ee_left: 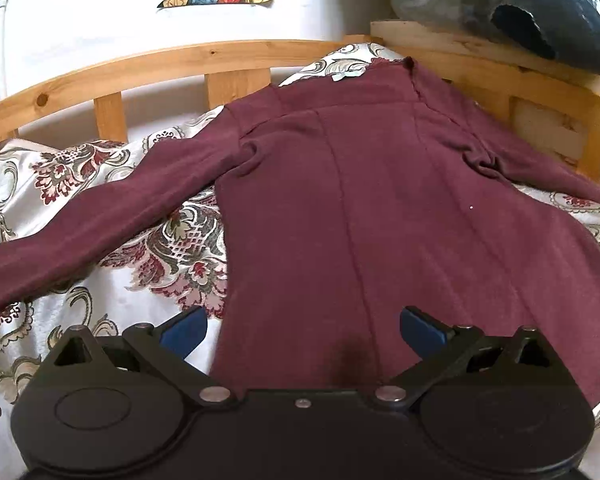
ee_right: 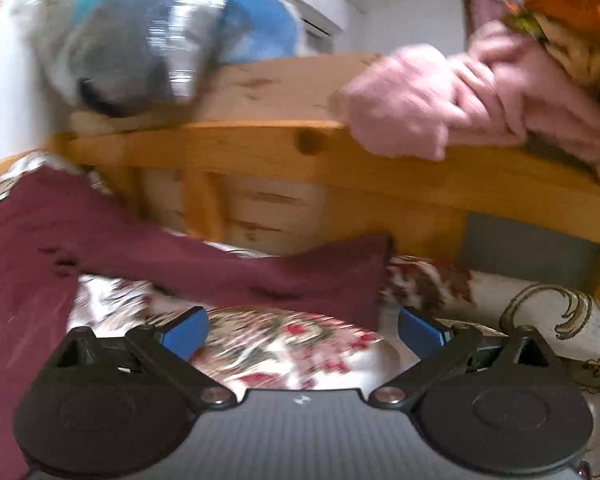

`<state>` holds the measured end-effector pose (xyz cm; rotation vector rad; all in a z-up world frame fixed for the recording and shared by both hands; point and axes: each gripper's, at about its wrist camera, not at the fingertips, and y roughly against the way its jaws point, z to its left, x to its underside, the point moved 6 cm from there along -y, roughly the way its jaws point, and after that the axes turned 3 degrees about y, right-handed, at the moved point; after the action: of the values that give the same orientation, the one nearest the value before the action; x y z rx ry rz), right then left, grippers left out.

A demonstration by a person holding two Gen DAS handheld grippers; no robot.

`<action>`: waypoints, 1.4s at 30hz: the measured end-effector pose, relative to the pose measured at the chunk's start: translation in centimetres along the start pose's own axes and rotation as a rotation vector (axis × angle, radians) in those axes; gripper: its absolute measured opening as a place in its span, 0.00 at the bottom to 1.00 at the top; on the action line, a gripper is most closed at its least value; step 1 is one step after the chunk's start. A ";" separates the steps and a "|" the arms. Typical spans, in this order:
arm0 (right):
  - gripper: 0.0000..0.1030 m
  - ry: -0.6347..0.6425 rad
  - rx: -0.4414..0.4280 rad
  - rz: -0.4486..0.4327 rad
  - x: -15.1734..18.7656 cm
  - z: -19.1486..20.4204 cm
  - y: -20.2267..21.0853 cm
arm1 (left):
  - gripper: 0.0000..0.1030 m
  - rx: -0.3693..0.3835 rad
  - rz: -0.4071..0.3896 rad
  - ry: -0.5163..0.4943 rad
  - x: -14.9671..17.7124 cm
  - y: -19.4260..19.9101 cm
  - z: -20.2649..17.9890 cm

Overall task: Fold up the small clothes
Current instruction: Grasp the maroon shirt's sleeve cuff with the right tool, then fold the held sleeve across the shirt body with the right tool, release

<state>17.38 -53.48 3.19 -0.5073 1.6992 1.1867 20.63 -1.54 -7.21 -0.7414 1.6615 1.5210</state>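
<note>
Garment: a maroon long-sleeved top (ee_left: pixel 380 208) lies spread flat on the bed, neckline toward the wooden headboard, hem toward the near edge.
Sleeves: in the left wrist view one sleeve (ee_left: pixel 100 232) stretches out toward the bed's left side; in the right wrist view the other sleeve (ee_right: pixel 260 272) reaches toward the right side, its cuff close to the bed frame.
Bed: a floral-patterned cover (ee_left: pixel 60 172) in cream, red and green lies under the top; a pale wooden slatted frame (ee_left: pixel 160 60) runs along the far edge.
Left tool: the left tool (ee_left: pixel 303 328) hovers over the hem of the top, its blue-tipped fingers (ee_left: pixel 188 330) spread wide, gripping nothing.
Right tool: the right tool (ee_right: pixel 302 330) hangs above the floral cover just short of the sleeve, fingers spread, empty; this view is motion-blurred.
Surroundings: a plastic-wrapped dark bundle (ee_left: pixel 520 12) rests beyond the far right corner of the bed; a pink cloth (ee_right: pixel 460 100) is draped over the wooden rail (ee_right: pixel 260 148) in the right wrist view.
</note>
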 end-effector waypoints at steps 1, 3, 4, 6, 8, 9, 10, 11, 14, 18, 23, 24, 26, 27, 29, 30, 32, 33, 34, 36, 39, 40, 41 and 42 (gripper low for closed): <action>1.00 -0.028 0.000 0.007 -0.2 -0.6 -0.7 | 0.99 -0.001 -0.001 0.003 0.0 0.0 0.1; 1.00 -0.119 -0.016 0.038 -0.6 -1.7 -2.1 | 0.99 0.003 0.001 0.016 0.1 -0.1 0.3; 1.00 -0.174 -0.025 0.057 -0.6 -2.7 -2.7 | 0.99 0.006 0.004 0.022 0.1 -0.2 0.4; 0.95 -0.272 -0.029 0.091 -0.3 -3.7 -3.8 | 0.99 0.010 0.012 0.030 0.2 -0.3 0.5; 0.89 -0.301 -0.004 0.098 -0.4 -4.4 -5.1 | 0.99 0.016 0.019 0.034 0.3 -0.4 0.7; 0.83 -0.290 0.021 0.100 -0.5 -4.6 -5.6 | 0.99 0.016 0.023 0.035 0.4 -0.5 0.7; 0.79 -0.283 0.041 0.102 -0.5 -4.7 -6.0 | 0.99 0.016 0.027 0.037 0.4 -0.6 0.8; 0.67 -0.275 0.057 0.105 -0.5 -4.6 -6.4 | 0.99 0.014 0.031 0.039 0.4 -0.6 0.8; 0.29 -0.254 0.093 0.110 -0.6 -4.1 -6.7 | 0.99 0.000 0.045 0.039 0.5 -0.7 1.0; 0.11 -0.194 0.094 0.037 -1.9 -2.2 -5.3 | 0.99 -0.016 0.057 0.037 0.4 -0.7 1.3; 0.09 -0.017 -0.005 -0.148 -6.2 3.8 -1.5 | 0.99 -0.005 0.049 0.068 -0.3 -0.2 1.9; 0.09 0.028 -0.050 -0.189 -7.2 5.7 -0.4 | 0.99 -0.004 0.043 0.075 -0.5 -0.1 2.0; 0.09 0.109 -0.136 -0.254 -8.8 9.4 1.4 | 0.99 -0.004 0.026 0.092 -1.0 0.3 2.4; 0.09 0.156 -0.194 -0.282 -9.3 11.5 2.4 | 0.99 -0.004 0.017 0.101 -1.2 0.5 2.5; 0.09 0.239 -0.326 -0.310 -9.8 16.1 3.7 | 0.99 -0.005 0.001 0.123 -1.6 0.9 3.0; 0.09 0.275 -0.398 -0.312 -9.7 18.5 4.3 | 0.99 -0.006 -0.003 0.135 -1.7 1.1 3.1; 0.08 0.349 -0.527 -0.317 -8.8 22.9 6.0 | 0.99 -0.004 -0.009 0.153 -1.9 1.3 3.4; 0.08 0.394 -0.591 -0.317 -8.2 25.2 6.6 | 0.99 -0.004 -0.011 0.160 -1.9 1.4 3.5; 0.08 0.426 -0.643 -0.313 -7.5 26.7 7.5 | 0.99 -0.004 -0.012 0.165 -1.9 1.5 3.5; 0.08 0.501 -0.745 -0.290 -5.7 29.8 8.5 | 0.99 0.001 -0.013 0.169 -1.8 1.6 3.6; 0.08 0.576 -0.861 -0.226 -3.1 32.3 10.5 | 0.99 0.019 -0.015 0.167 -1.5 1.6 3.4; 0.08 0.594 -0.898 -0.198 -2.3 32.8 10.7 | 0.99 0.028 -0.015 0.164 -1.4 1.6 3.3; 0.08 0.612 -0.927 -0.173 -1.5 33.2 11.0 | 0.99 0.035 -0.014 0.158 -1.3 1.6 3.2; 0.08 0.630 -0.954 -0.149 -1.0 33.5 11.1 | 0.99 0.038 -0.013 0.152 -1.2 1.5 3.1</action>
<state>25.21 -19.28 7.39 -1.6972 1.4296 1.8132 20.45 1.62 -5.43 -0.8634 1.7880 1.4510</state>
